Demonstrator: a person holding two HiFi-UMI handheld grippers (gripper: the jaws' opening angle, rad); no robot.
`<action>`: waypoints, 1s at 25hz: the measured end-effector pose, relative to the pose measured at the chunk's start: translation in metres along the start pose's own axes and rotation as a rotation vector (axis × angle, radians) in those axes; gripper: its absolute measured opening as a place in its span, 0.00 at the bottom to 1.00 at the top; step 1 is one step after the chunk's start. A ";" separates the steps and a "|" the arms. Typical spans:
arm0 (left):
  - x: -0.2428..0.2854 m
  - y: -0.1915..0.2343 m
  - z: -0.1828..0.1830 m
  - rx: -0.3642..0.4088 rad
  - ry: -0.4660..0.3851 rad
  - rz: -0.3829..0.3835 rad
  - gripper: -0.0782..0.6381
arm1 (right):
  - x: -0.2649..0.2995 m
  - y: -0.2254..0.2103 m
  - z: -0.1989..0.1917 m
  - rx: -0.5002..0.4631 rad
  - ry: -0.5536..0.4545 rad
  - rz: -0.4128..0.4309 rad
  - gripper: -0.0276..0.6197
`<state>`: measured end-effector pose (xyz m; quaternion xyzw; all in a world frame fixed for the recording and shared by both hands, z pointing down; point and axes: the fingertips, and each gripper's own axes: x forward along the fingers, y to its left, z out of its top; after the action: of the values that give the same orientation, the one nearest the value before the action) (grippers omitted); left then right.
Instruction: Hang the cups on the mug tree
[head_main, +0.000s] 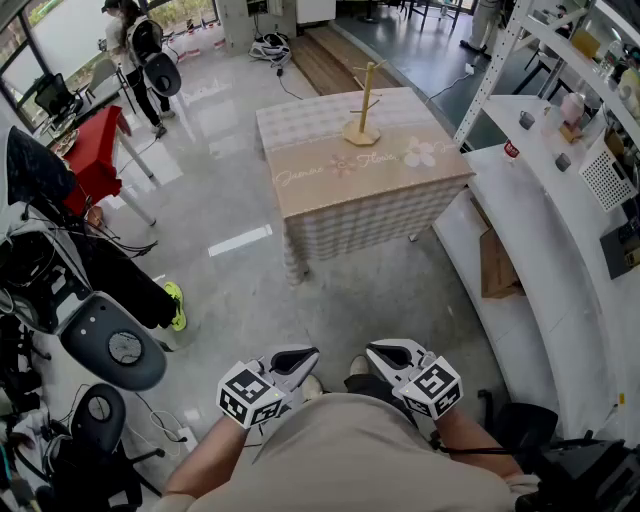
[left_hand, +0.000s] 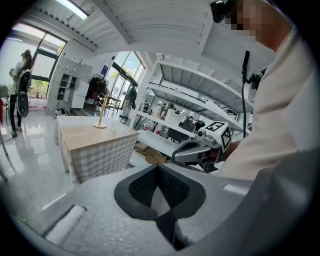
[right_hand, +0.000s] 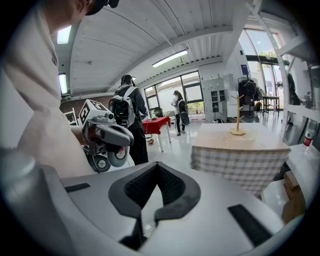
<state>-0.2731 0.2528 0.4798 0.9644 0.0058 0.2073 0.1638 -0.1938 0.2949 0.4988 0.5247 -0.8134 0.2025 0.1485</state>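
Note:
A wooden mug tree (head_main: 362, 105) stands bare on a table with a checked cloth (head_main: 370, 190), well ahead of me across the floor. No cup shows in any view. Both grippers are held low against my body, far from the table. My left gripper (head_main: 300, 358) is shut with nothing in it, and my right gripper (head_main: 385, 352) is shut and empty too. In the left gripper view the closed jaws (left_hand: 159, 167) point past the table (left_hand: 95, 142) and the mug tree (left_hand: 101, 112). From the right gripper (right_hand: 157, 167) the mug tree (right_hand: 237, 117) shows far off.
A white curved counter (head_main: 540, 240) with shelving runs along the right, a cardboard box (head_main: 497, 265) under it. Black equipment and cables (head_main: 110, 345) crowd the left floor. A red table (head_main: 95, 150) and a person with a backpack (head_main: 135, 50) are at the far left.

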 end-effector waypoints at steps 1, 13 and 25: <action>0.006 -0.002 0.003 -0.001 -0.003 0.005 0.12 | -0.004 -0.004 0.000 -0.001 0.002 0.001 0.06; 0.100 -0.012 0.061 0.022 -0.015 -0.005 0.12 | -0.048 -0.092 0.004 0.030 -0.016 -0.013 0.06; 0.176 0.019 0.105 -0.015 -0.023 0.069 0.23 | -0.059 -0.215 -0.011 0.078 -0.043 -0.073 0.31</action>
<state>-0.0707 0.2156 0.4653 0.9651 -0.0309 0.2020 0.1638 0.0267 0.2680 0.5189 0.5635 -0.7883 0.2171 0.1176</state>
